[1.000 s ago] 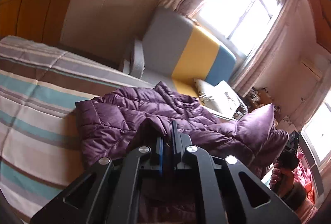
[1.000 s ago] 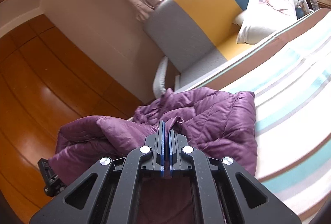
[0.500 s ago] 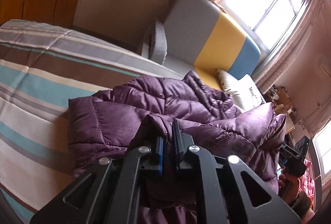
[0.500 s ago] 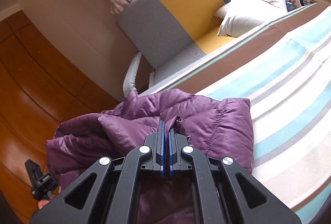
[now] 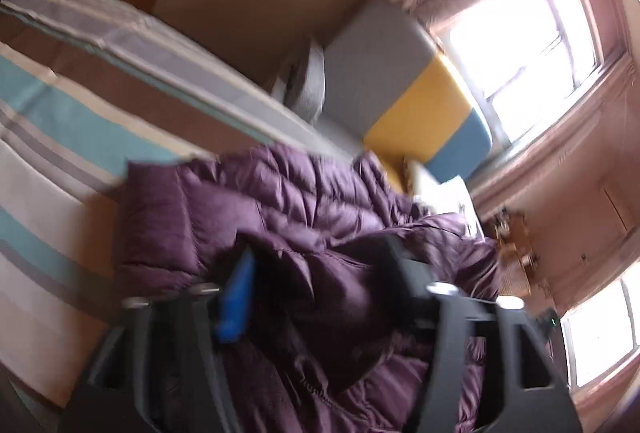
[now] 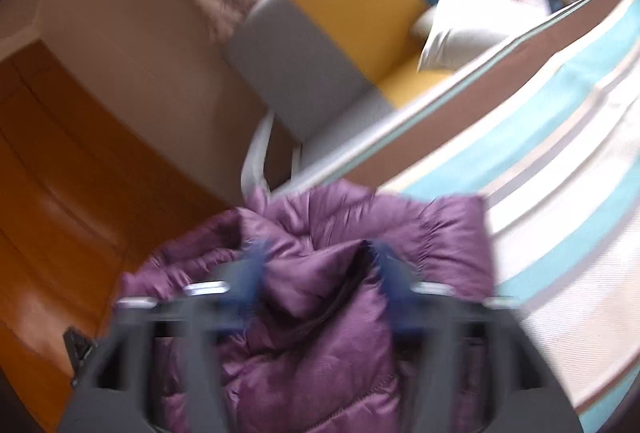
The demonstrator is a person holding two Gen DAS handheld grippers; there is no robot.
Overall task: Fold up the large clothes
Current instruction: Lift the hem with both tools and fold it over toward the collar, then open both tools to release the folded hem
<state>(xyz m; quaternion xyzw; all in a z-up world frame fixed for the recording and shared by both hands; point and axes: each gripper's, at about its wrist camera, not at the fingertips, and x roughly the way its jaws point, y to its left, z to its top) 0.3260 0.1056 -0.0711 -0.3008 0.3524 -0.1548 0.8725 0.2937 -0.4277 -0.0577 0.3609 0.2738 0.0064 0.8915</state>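
Both tools just being opened since earlier clamp: left tool (image 5: pixel 316 273), right tool (image 6: pixel 320 269) jaws wide; purple jacket (image 5: pixel 288 209) fold being left loose between, on striped bed (image 5: pixel 52 153).

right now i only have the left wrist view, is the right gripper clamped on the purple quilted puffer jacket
observer: no, the right gripper has just been opening; a fold of the purple quilted puffer jacket sits loose between its blue pads.
operator: what's past the jacket on that side
observer: orange wooden floor shows behind its bunched part; i cannot tell if it overhangs the striped bedspread.
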